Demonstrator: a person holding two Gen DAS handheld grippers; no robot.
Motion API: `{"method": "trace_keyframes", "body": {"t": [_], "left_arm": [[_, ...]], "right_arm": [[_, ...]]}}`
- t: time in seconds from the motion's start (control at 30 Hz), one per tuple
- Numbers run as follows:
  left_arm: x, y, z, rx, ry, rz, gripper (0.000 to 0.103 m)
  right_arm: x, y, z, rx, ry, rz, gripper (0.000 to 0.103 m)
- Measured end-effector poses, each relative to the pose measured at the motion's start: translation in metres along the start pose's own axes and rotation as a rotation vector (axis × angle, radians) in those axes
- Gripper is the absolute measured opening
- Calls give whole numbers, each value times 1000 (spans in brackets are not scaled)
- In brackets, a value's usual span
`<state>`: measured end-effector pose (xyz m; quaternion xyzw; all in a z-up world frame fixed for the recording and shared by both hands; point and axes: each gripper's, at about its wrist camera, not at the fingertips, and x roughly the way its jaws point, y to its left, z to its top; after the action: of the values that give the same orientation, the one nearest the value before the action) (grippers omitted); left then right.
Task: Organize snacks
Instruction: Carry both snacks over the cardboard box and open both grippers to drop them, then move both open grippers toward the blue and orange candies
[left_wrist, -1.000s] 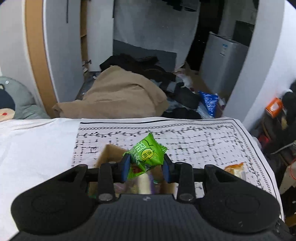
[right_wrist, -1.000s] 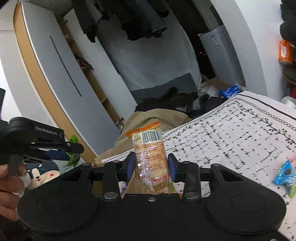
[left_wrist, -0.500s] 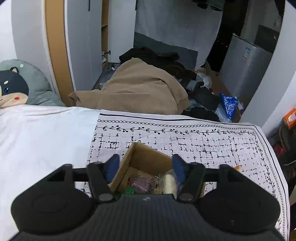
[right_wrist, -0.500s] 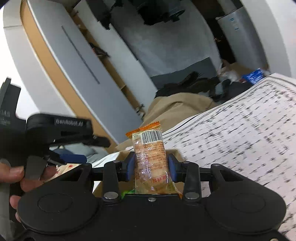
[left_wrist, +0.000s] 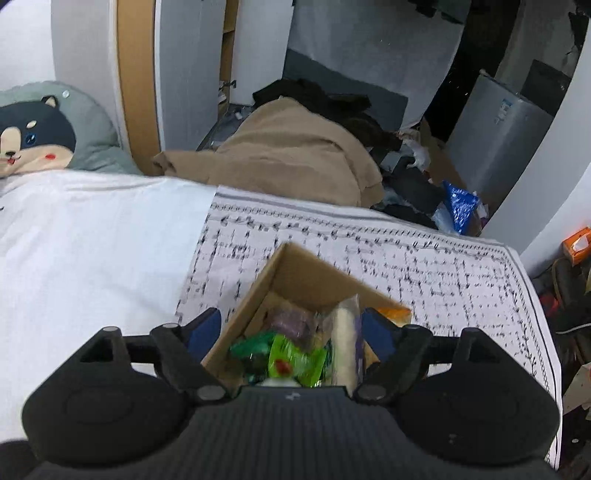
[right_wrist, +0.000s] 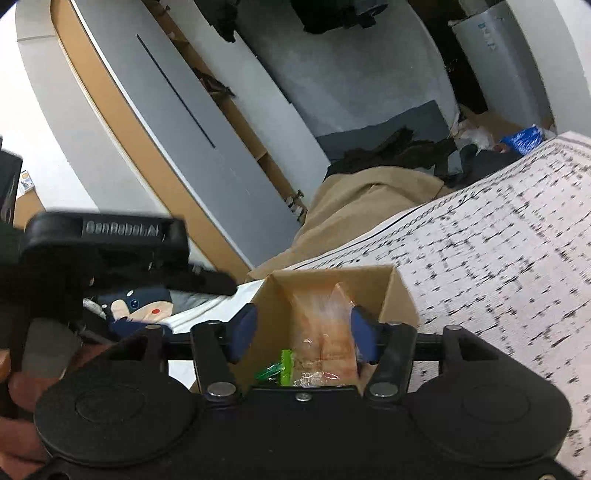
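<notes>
In the left wrist view, a dog-face cushion (left_wrist: 33, 136) lies at upper left. At lower centre the left gripper (left_wrist: 291, 330) hangs over the cardboard box (left_wrist: 310, 271), jaws wide and opening, nothing clamped; a green snack packet (left_wrist: 295, 360) lies inside. In the right wrist view, a hand (right_wrist: 18, 391) shows at lower left; at centre the right gripper (right_wrist: 301, 334) has jaws opening, and the orange snack packet (right_wrist: 325, 332) stands blurred between them in the box, right of centre, pads apart from it
</notes>
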<state>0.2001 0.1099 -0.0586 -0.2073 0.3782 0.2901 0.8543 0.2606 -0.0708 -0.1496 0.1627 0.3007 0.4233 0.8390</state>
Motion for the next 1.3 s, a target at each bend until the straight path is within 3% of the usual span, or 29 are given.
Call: {"method": "trace_keyframes", "body": {"t": [0.6, 0.73, 0.93, 1.1, 1.3], "left_arm": [[-29, -27, -29, 33, 1, 11, 84], [-33, -37, -34, 45, -12, -2, 93], [-36, -55, -41, 60, -16, -29, 103], [-36, -70, -46, 76, -24, -51, 103], [-30, -91, -55, 102, -6, -103, 103]], "right_arm": [[-55, -45, 24, 30, -27, -120, 59], [-67, -52, 28, 34, -32, -130, 61], [-85, -68, 35, 56, -52, -155, 68], [-99, -83, 36, 72, -60, -192, 79], [-118, -103, 40, 95, -84, -230, 84]]}}
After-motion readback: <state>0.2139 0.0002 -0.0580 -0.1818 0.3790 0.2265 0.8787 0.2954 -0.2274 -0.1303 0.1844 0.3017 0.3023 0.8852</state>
